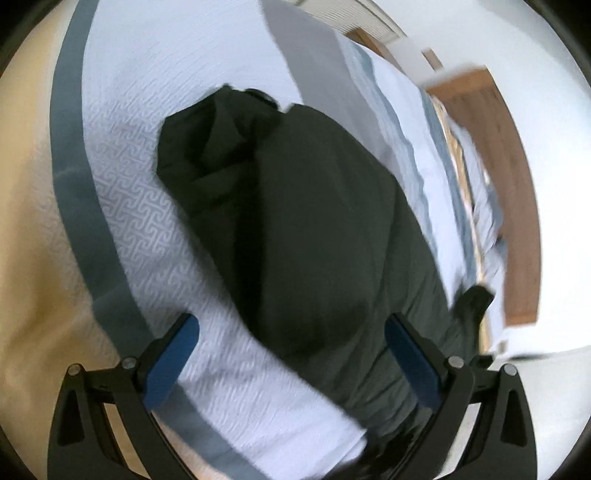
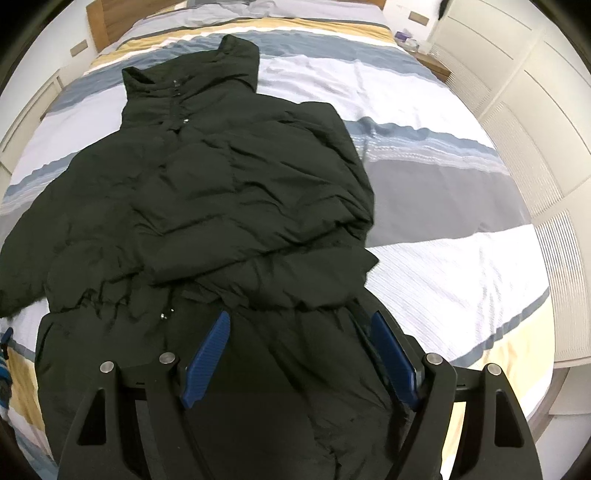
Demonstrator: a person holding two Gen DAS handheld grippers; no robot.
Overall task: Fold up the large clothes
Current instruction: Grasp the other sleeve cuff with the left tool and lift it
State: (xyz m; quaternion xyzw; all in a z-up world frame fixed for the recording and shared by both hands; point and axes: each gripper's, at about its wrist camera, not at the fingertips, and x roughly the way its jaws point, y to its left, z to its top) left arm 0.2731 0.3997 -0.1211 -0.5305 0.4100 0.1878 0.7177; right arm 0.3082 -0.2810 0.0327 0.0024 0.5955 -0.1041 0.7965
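A large black puffer coat [image 2: 229,192] lies flat on a striped bedspread [image 2: 443,258], collar towards the headboard. Its right sleeve is folded across the chest; the left sleeve stretches out to the left. My right gripper [image 2: 301,321] is open, hovering over the coat's lower part near the waist seam, holding nothing. In the blurred left wrist view the coat [image 1: 314,240] runs diagonally across the bedspread [image 1: 147,221]. My left gripper [image 1: 291,325] is open over the coat's edge, empty.
A wooden headboard [image 2: 107,22] stands at the far end of the bed. White wardrobe doors [image 2: 517,110] line the right side, with a bedside table [image 2: 432,62] in front. In the left wrist view the headboard [image 1: 509,184] shows at the right.
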